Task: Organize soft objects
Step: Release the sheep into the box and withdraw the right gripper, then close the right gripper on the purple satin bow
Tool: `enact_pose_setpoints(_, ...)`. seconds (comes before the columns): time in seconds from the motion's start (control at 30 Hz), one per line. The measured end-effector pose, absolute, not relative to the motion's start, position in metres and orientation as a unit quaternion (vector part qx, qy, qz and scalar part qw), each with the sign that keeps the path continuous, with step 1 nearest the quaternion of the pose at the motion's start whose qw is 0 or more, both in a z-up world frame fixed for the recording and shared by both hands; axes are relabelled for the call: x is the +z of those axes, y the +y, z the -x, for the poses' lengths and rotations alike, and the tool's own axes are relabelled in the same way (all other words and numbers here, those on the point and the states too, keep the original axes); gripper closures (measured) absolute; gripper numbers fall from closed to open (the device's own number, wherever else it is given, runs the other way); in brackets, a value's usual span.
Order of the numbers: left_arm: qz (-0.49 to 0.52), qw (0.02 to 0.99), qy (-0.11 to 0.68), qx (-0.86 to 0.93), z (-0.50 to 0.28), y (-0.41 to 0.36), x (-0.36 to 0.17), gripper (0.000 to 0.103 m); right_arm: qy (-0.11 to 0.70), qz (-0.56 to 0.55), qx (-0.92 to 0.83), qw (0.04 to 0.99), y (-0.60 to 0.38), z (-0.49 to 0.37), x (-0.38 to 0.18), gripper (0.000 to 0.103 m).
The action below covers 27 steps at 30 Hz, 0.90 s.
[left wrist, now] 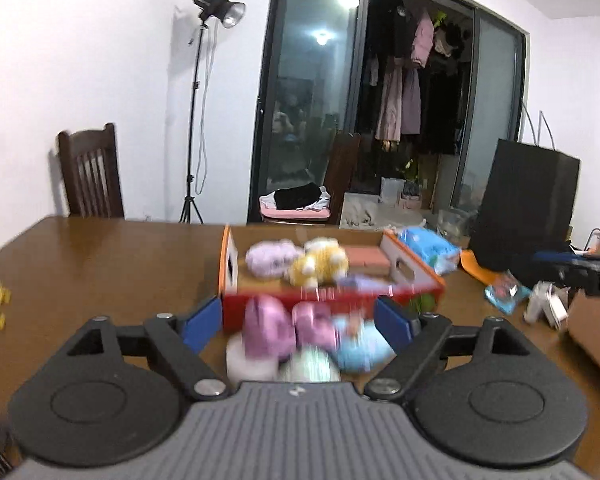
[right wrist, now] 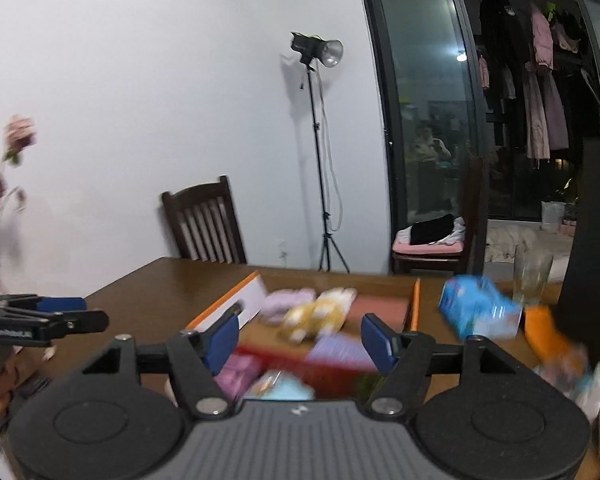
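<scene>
1. Left gripper (left wrist: 298, 322) spread wide, empty, over the pink plush (left wrist: 268, 332) and blue plush (left wrist: 360, 346) just before the cardboard box (left wrist: 416, 270); likely lining up a grab
2. Right gripper (right wrist: 298, 338) also agape, empty, facing the box, where a yellow plush (right wrist: 320, 314) and lilac plush (right wrist: 286, 304) already lie

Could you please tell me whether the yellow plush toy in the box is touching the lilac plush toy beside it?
Touching: the left wrist view shows the yellow plush toy pressed against the lilac plush toy inside the box, no gap between them.

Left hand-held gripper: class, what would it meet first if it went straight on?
Probably the pink soft toy lying between its open fingers, before the red box; blur leaves depth uncertain.
</scene>
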<state>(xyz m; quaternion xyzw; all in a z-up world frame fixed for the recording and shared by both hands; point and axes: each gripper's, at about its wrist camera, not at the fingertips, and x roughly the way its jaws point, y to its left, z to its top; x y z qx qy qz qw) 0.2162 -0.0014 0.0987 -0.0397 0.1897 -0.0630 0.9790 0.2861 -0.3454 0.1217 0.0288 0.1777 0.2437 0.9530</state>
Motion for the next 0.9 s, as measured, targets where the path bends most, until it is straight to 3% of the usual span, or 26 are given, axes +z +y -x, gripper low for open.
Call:
enact_pose_setpoints(0.17, 0.077, 0.967, 0.240, -0.036, -0.168, -0.005, 0.035, 0.016, 0.192, -0.030, 0.247, 0.949, -0.342, -0.211, 0.049, 0.028)
enact_pose_setpoints(0.3, 0.091, 0.956, 0.275, -0.050, -0.178, 0.002, 0.022, 0.016, 0.255, -0.047, 0.260, 0.930, -0.329, -0.194, 0.011, 0.029)
enact_pose_setpoints(0.57, 0.093, 0.968, 0.229, -0.044, -0.236, 0.016, 0.036, 0.019, 0.241, -0.065, 0.260, 0.933, -0.309, -0.228, 0.016, 0.029)
enact_pose_setpoints(0.8, 0.131, 0.961, 0.237, -0.062, -0.337, 0.040, 0.042, 0.025, 0.233, -0.057, 0.299, 0.924, -0.244, -0.324, 0.031, 0.038)
enact_pose_setpoints(0.87, 0.146, 0.955, 0.249, -0.070, -0.357, 0.044, 0.036, 0.032, 0.237, -0.039, 0.310, 0.920, -0.221, -0.350, 0.031, 0.041)
enact_pose_setpoints(0.9, 0.155, 0.950, 0.257, -0.080, -0.366, 0.047, 0.033, 0.045, 0.241, -0.023, 0.312, 0.919, -0.210, -0.363, 0.029, 0.041)
